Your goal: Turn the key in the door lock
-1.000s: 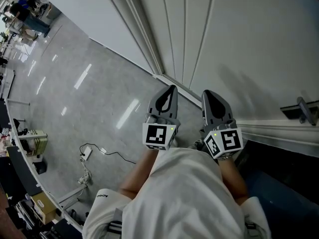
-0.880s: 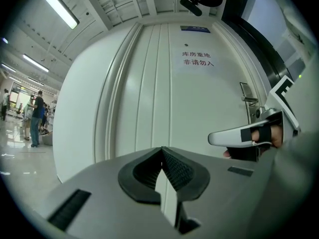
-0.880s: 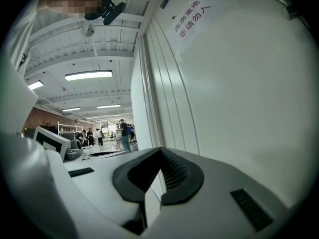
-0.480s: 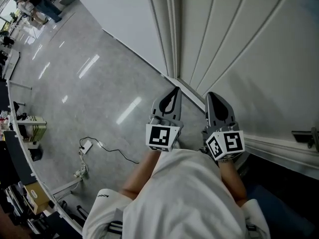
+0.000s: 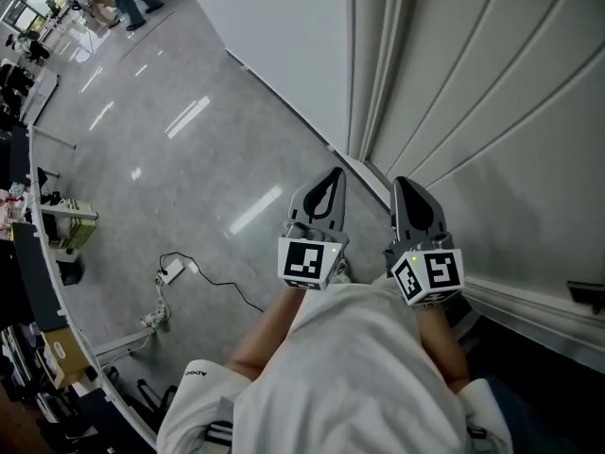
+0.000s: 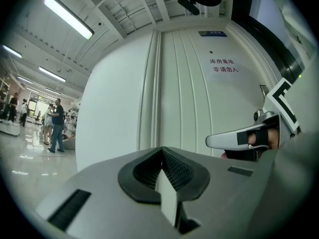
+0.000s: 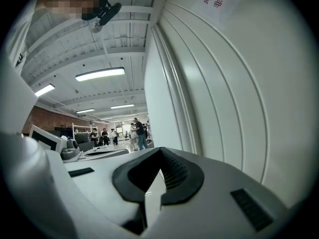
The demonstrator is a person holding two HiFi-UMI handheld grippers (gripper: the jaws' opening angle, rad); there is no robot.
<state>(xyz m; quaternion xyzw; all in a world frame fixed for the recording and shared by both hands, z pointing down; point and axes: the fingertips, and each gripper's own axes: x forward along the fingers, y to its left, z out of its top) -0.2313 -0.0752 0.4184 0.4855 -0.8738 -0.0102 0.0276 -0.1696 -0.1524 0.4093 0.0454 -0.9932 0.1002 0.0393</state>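
Observation:
My left gripper (image 5: 333, 174) and right gripper (image 5: 401, 183) are held side by side in front of the person's white shirt. Both point at a white door (image 5: 492, 102) with vertical ribs. Each is shut with nothing between its jaws, as the left gripper view (image 6: 161, 149) and the right gripper view (image 7: 159, 150) show. A dark door handle (image 5: 588, 294) sticks out at the far right edge of the head view, well to the right of both grippers. No key or lock shows. Red print (image 6: 224, 65) is on the door above.
A grey polished floor (image 5: 170, 130) spreads to the left, with a white power strip and black cable (image 5: 172, 272) lying on it. Desks and boxes (image 5: 57, 244) line the left edge. People (image 6: 54, 126) stand far off down the hall. A plain white wall (image 5: 274, 26) adjoins the door.
In the head view the door handle has slid to the right edge and lower, and more floor shows at the left. Both grippers stay together and shut.

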